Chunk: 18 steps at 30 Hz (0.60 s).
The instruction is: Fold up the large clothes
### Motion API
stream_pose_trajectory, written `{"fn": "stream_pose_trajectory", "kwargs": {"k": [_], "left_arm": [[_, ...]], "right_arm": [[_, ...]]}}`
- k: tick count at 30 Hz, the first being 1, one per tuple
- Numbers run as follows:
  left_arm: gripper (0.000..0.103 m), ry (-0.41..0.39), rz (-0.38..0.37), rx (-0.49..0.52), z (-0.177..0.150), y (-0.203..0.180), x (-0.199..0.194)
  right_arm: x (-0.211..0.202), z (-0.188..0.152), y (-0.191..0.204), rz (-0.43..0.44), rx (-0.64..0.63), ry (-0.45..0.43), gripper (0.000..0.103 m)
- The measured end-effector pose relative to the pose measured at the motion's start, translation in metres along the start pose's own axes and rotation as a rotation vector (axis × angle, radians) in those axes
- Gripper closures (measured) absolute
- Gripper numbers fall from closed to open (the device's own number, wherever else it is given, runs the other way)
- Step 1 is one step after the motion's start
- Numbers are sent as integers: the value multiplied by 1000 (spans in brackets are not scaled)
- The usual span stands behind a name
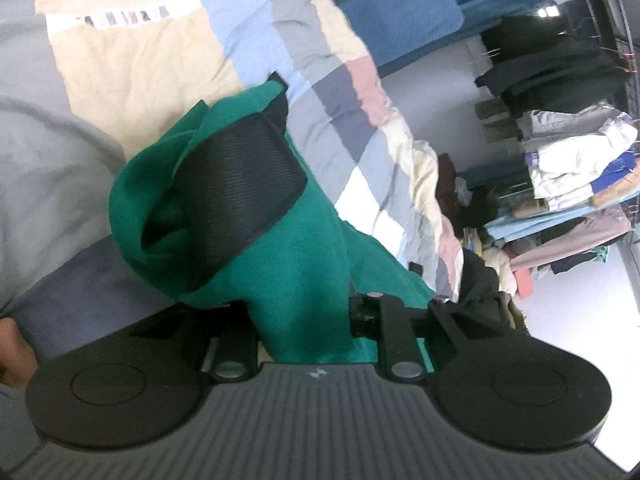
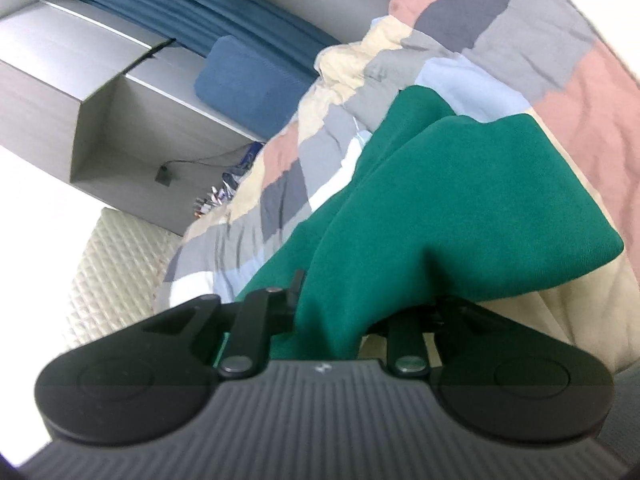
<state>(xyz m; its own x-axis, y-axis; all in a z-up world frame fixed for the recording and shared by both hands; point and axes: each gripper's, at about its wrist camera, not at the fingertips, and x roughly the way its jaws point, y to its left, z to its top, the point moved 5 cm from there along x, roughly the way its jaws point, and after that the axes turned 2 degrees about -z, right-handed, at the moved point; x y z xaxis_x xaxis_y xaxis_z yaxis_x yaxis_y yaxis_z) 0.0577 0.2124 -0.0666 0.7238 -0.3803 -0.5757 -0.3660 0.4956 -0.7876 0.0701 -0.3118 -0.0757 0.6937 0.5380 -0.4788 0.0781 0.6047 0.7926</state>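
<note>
I hold one dark green knit garment [image 1: 304,240], bunched and lifted over the patchwork quilt of grey, blue, pink and cream squares [image 1: 352,92] on the bed. My left hand-held gripper [image 1: 280,184] pinches a fold of it at frame centre; one ribbed black finger [image 1: 240,184] lies across the cloth, the other is buried in it. My right hand-held gripper [image 2: 332,312] also clamps the green fabric [image 2: 440,208], which spills out from between its two linkages at lower centre. One blue pillow [image 2: 248,76] sits upper left. Stacked clothes on a rack [image 1: 568,168] fill the right edge.
</note>
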Motion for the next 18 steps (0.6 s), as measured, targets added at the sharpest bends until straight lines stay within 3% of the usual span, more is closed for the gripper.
{"fn": "stream_pose_trajectory", "kwargs": {"k": [2, 4, 5, 7, 12, 18], "left_arm": [[64, 22, 1, -25, 2, 6, 6], [55, 36, -14, -31, 3, 7, 7], [52, 39, -20, -31, 3, 8, 6], [45, 30, -47, -30, 7, 4, 2], [42, -35, -112, 65, 21, -21, -10], [40, -87, -101, 131, 49, -45, 8]], "right_arm": [[1, -1, -8, -5, 40, 17, 66], [-1, -2, -12, 20, 76, 30, 42], [-3, -3, -12, 37, 93, 32, 38], [-10, -2, -8, 62, 100, 30, 37], [-23, 11, 15, 128, 32, -13, 37], [4, 42, 42, 119, -82, -59, 37]]}}
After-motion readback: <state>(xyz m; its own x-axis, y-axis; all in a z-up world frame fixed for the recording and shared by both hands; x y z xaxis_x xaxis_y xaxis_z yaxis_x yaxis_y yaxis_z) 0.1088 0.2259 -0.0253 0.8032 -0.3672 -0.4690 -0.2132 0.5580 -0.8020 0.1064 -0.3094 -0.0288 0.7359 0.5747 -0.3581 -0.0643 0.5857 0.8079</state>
